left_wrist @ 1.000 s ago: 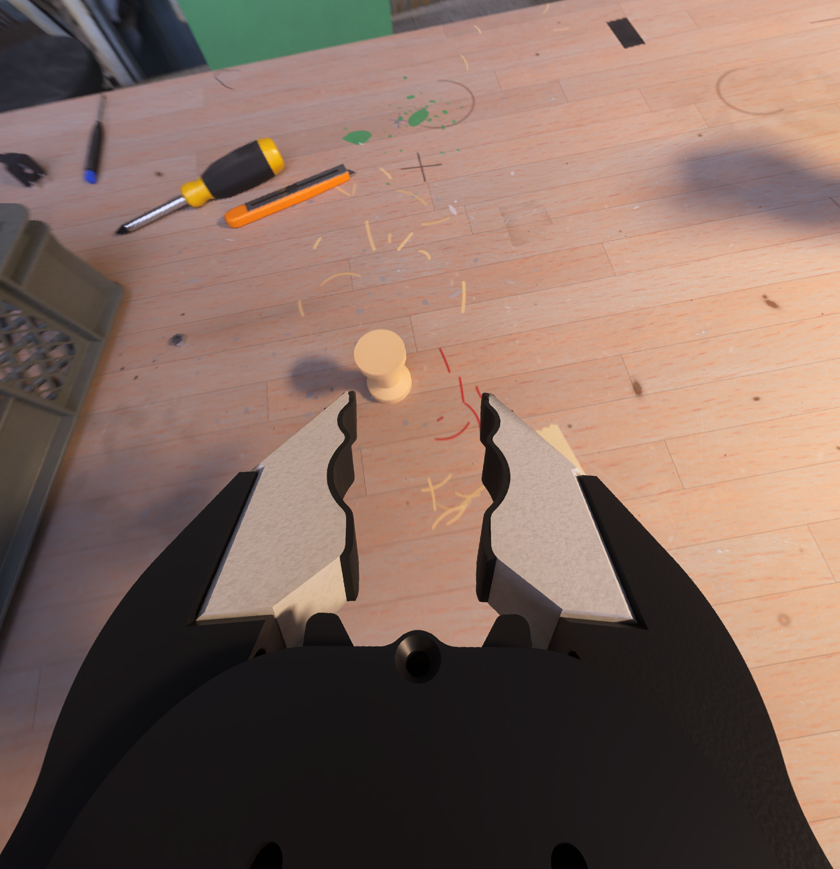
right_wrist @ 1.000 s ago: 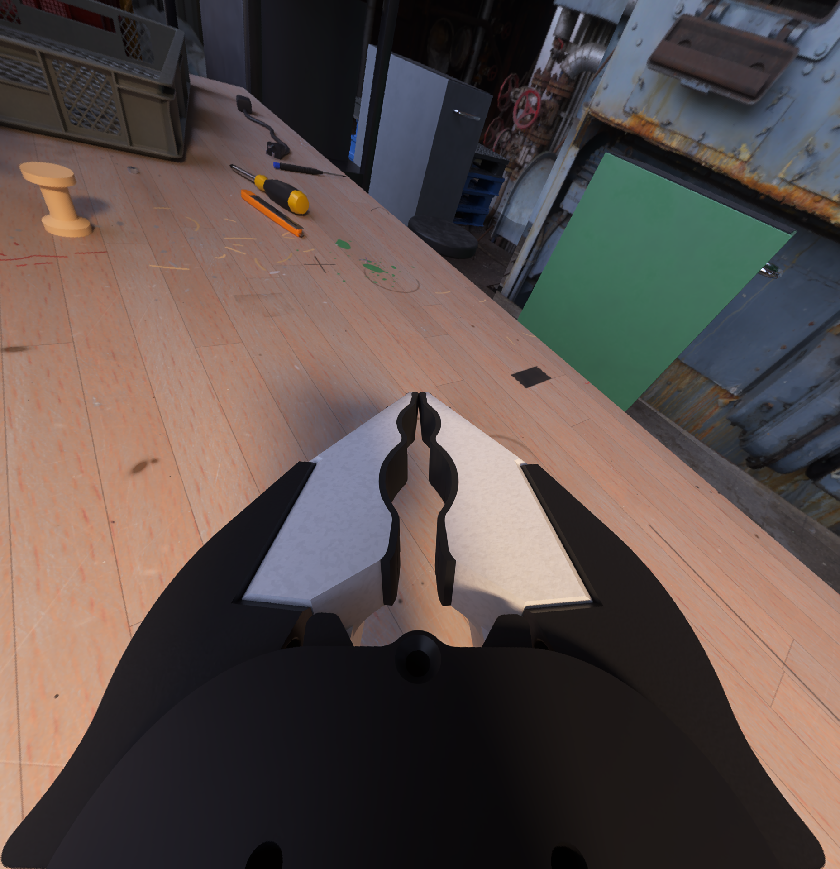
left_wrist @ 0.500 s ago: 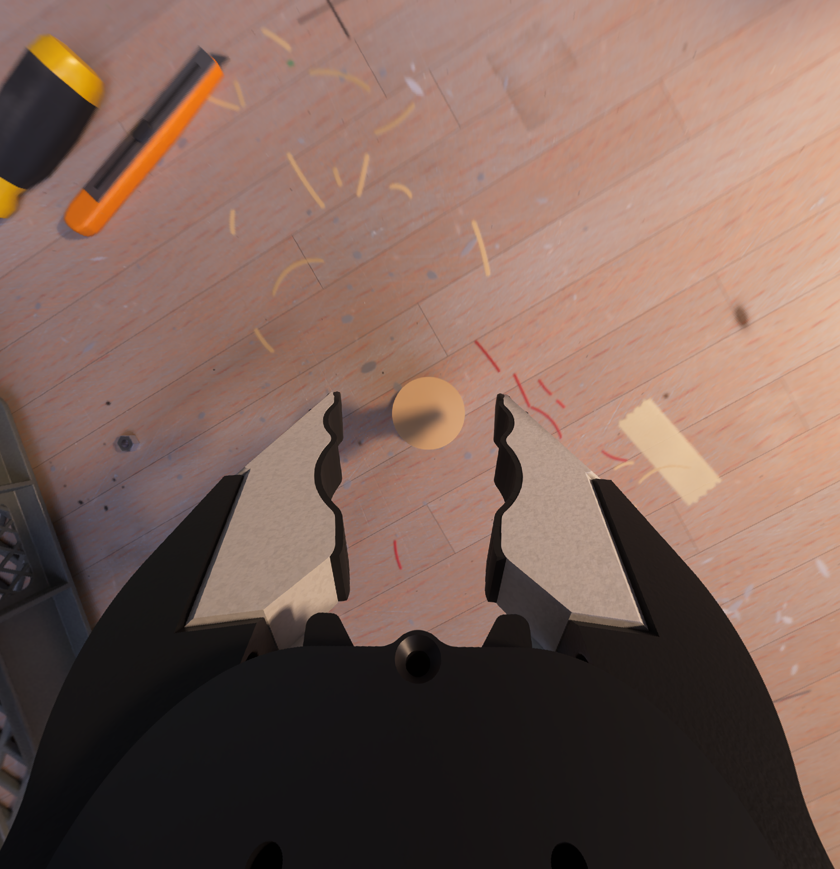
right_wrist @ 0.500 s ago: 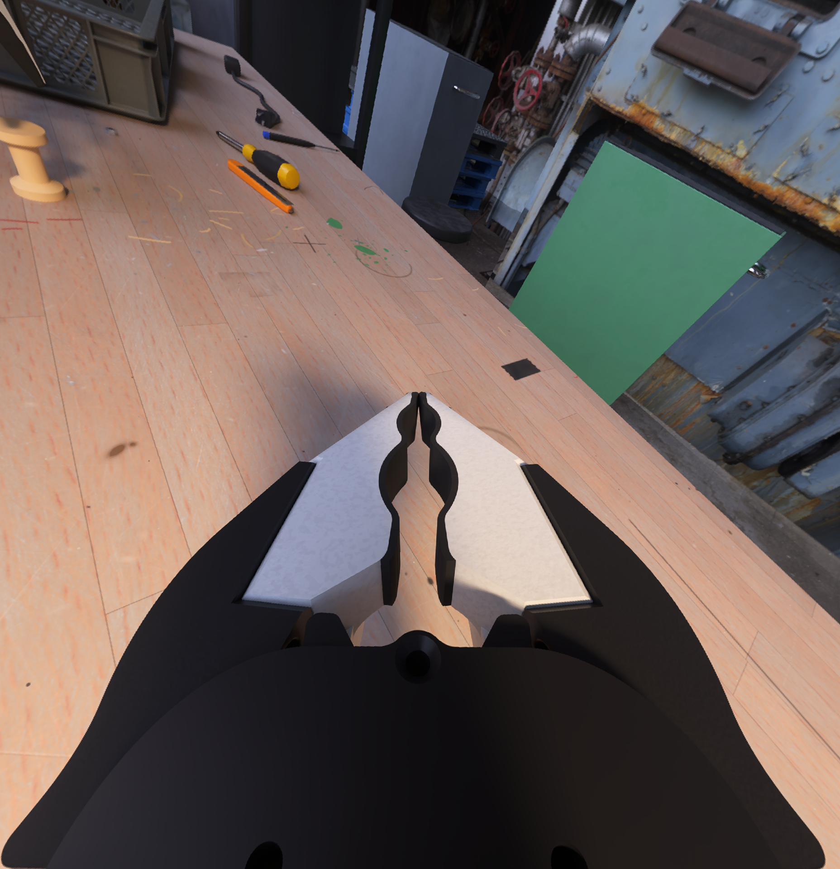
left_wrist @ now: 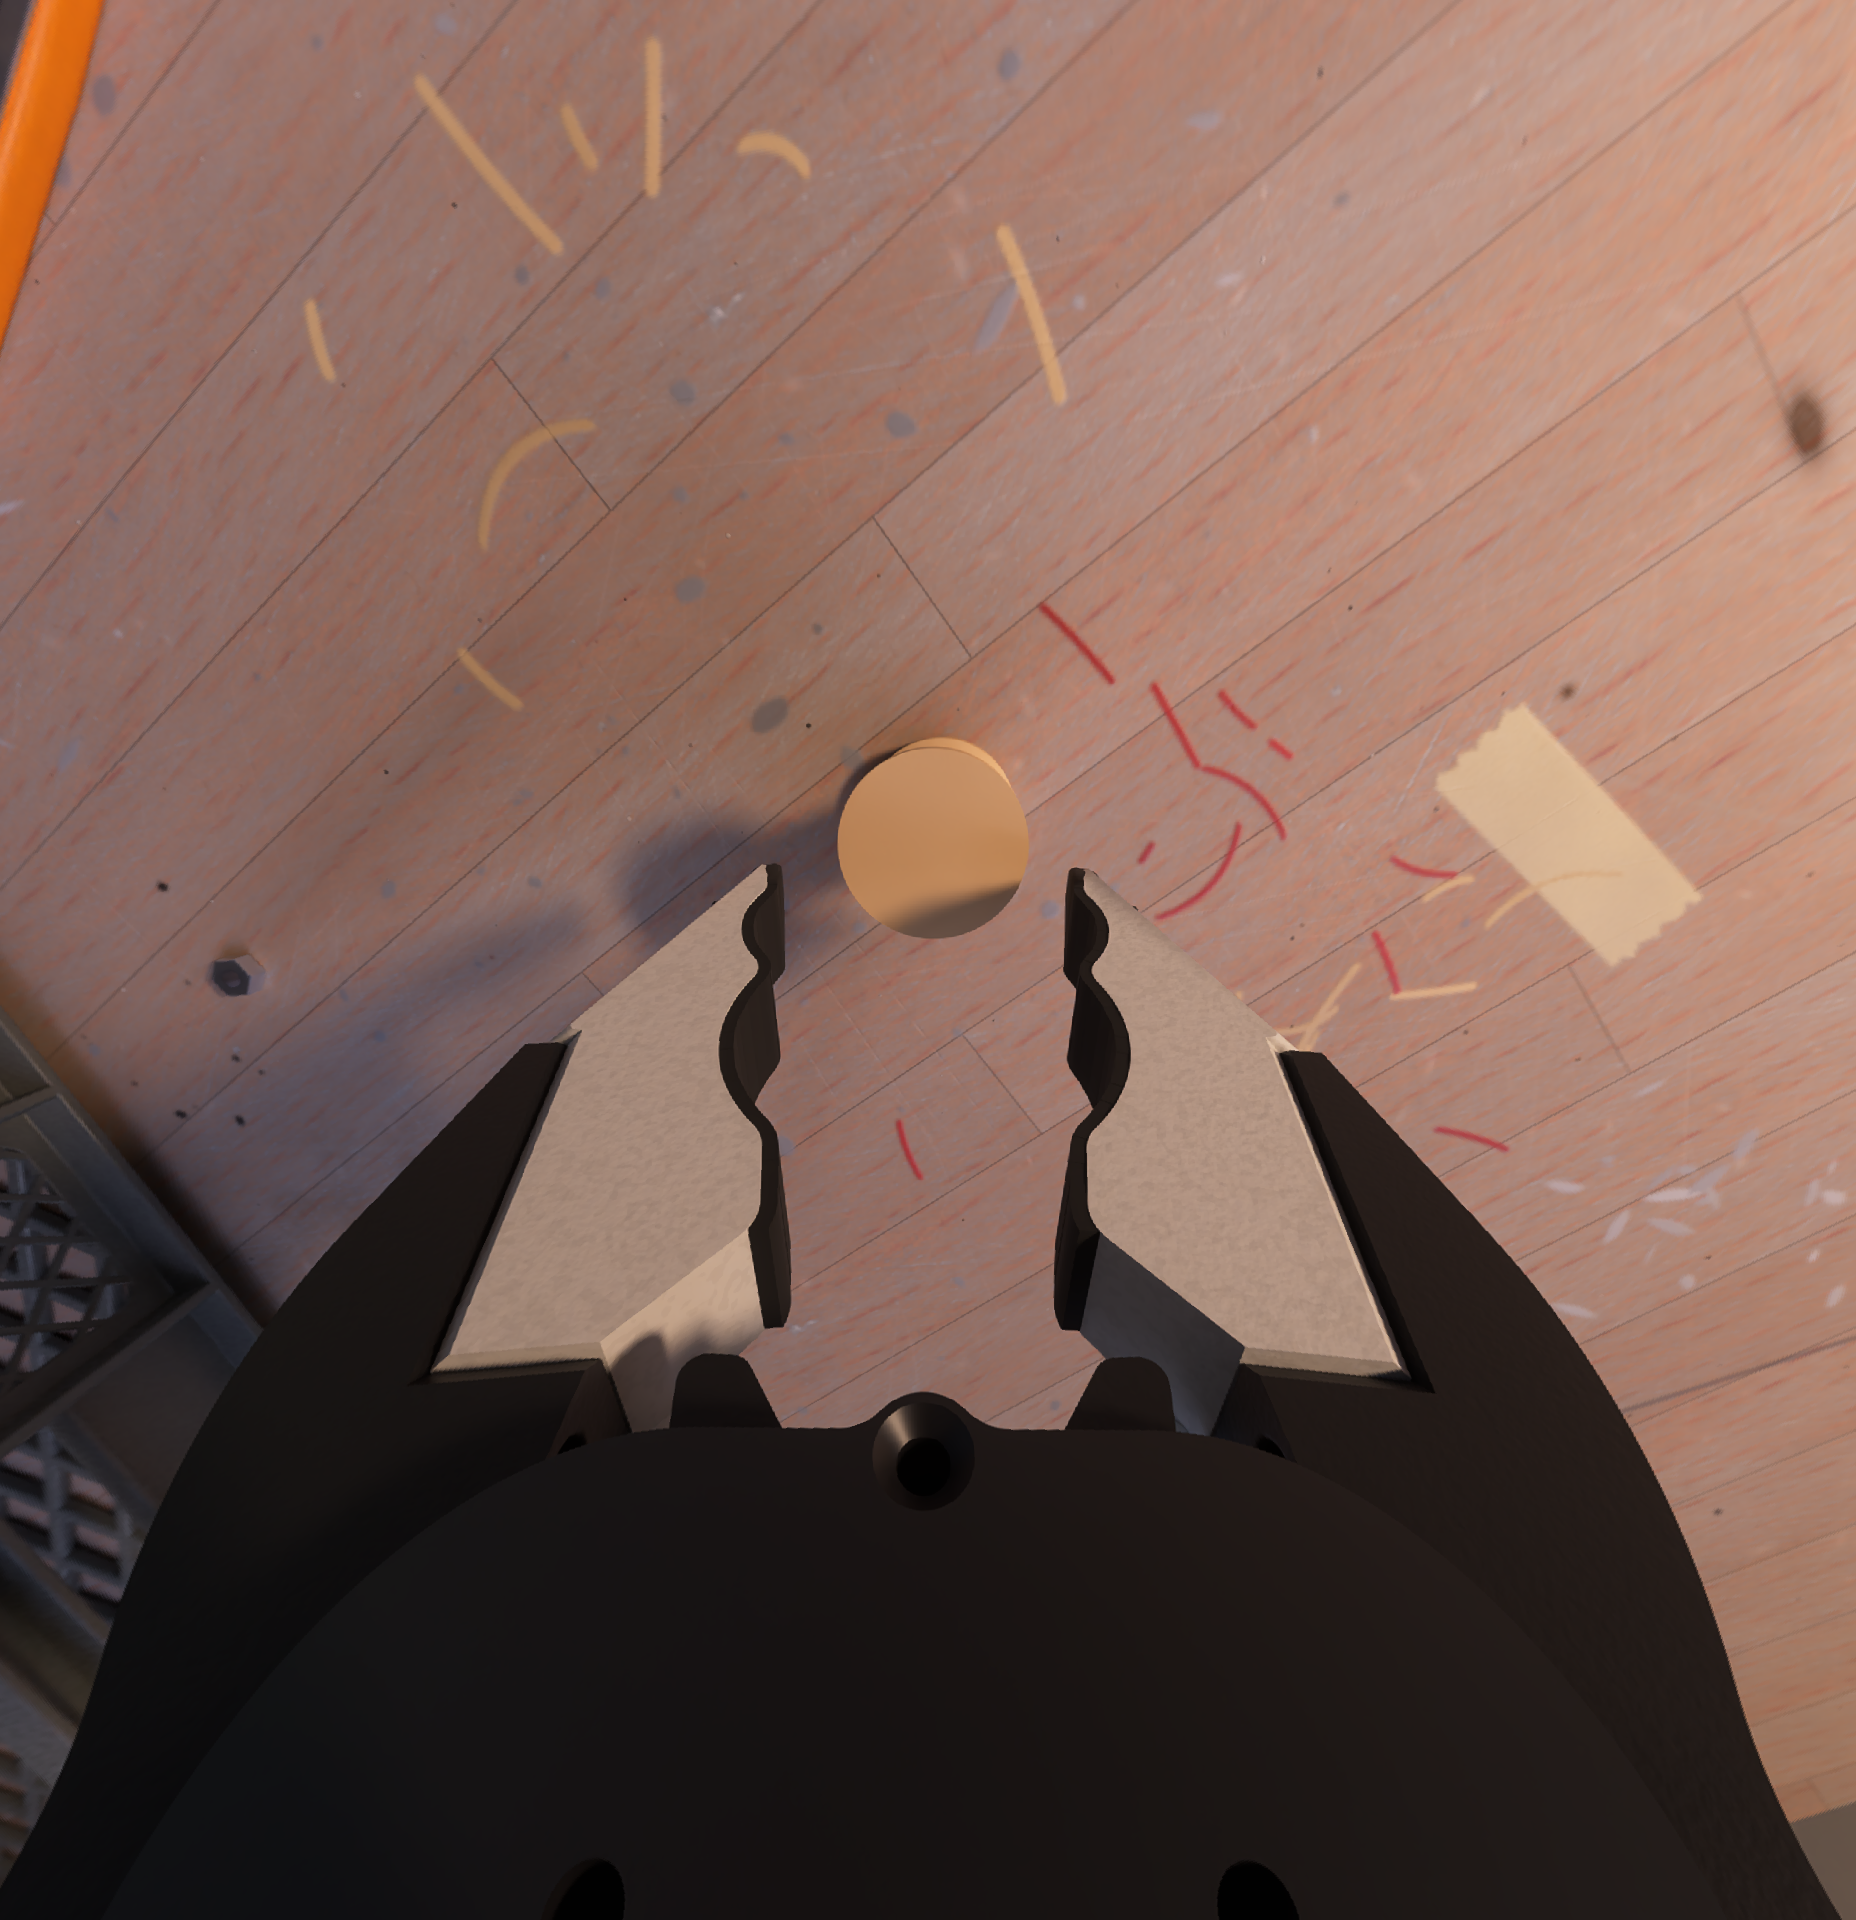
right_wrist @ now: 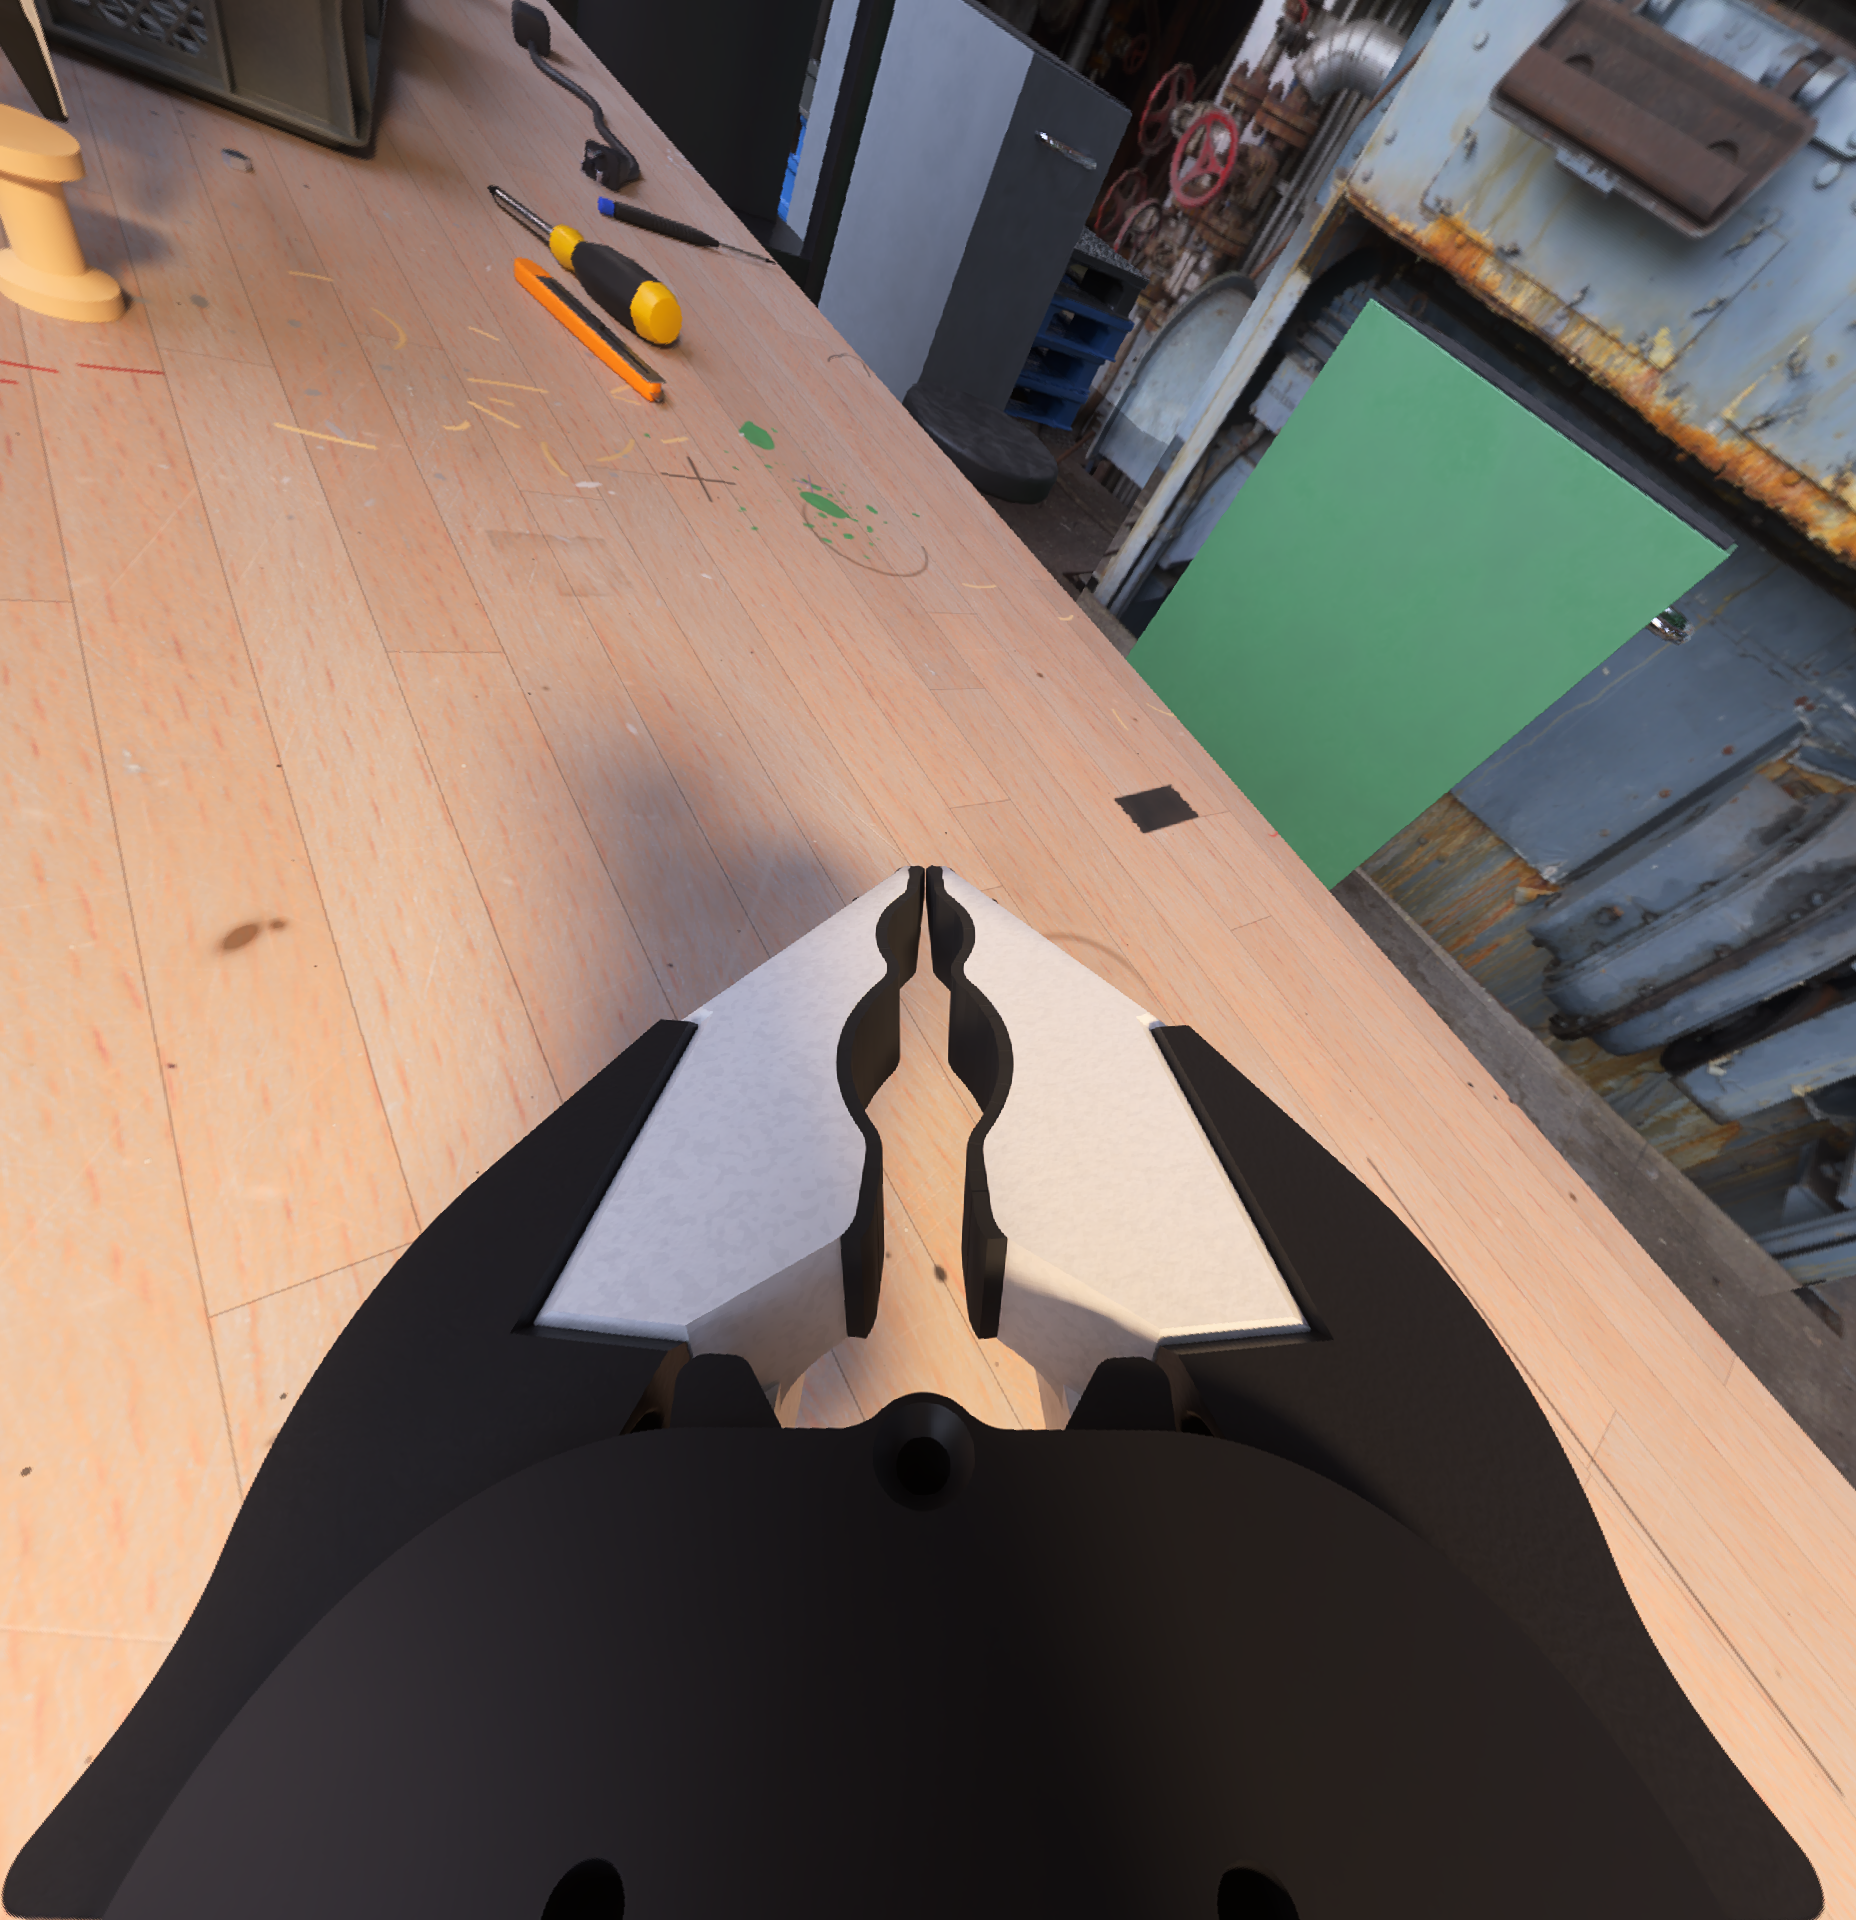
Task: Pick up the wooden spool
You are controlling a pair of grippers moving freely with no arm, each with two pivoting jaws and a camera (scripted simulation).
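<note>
The wooden spool stands upright on the workbench; in the left wrist view I look straight down on its round top. My left gripper is open, pointing down, its fingertips level with the spool's near edge, one on each side, not touching it. In the right wrist view the spool stands at the far left, with a tip of the left gripper above it. My right gripper is shut and empty, low over the bench, far from the spool.
A grey crate lies close at the left of the left gripper; it also shows in the right wrist view. An orange utility knife, a yellow-black screwdriver and a blue pen lie beyond the spool. The bench edge runs at the right.
My left gripper has come down closer over the spool, which now sits larger between the open fingertips. The right gripper has shifted a little forward; it stays shut.
</note>
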